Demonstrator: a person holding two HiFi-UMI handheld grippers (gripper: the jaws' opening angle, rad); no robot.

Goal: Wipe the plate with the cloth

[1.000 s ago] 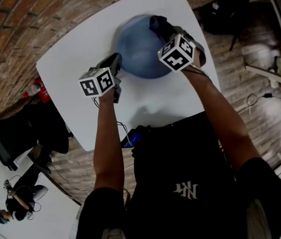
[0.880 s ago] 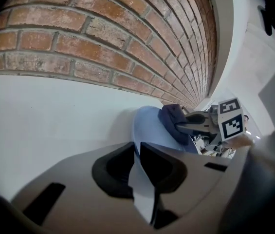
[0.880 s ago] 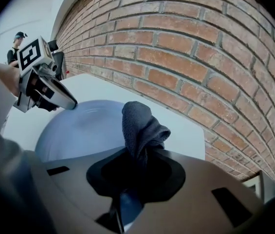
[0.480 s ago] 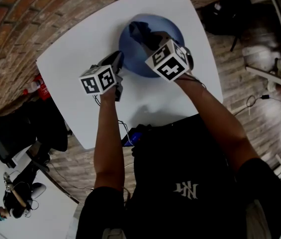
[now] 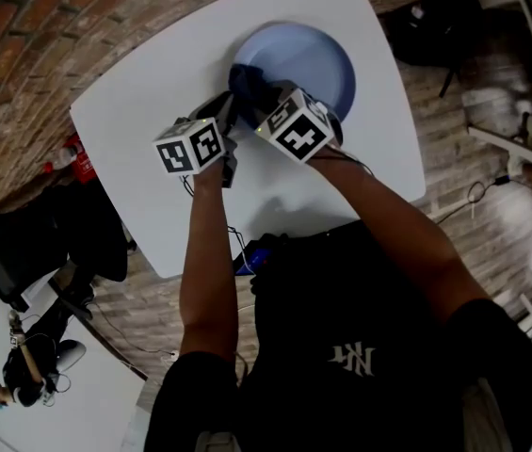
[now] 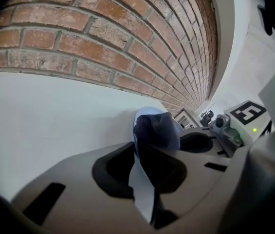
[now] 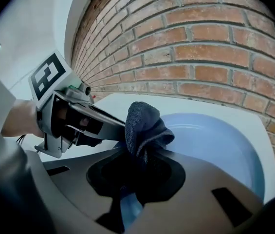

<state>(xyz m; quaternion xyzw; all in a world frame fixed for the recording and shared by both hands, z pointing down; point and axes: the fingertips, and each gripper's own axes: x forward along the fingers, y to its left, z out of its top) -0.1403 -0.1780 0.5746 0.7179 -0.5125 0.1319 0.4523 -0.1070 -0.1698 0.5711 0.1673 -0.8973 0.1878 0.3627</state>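
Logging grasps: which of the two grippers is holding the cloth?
The right gripper: its jaws pinch the dark cloth over the blue plate, while the left gripper clamps the plate's rim.

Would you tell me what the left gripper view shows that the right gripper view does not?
Only the left gripper view: the blue plate seen rim edge-on, clamped between the jaws of the left gripper, and the other gripper's marker cube. Only the right gripper view: the plate's open face, the dark cloth pinched in the right gripper, and the hand holding the left gripper. Both: plate, cloth, white table, brick wall.
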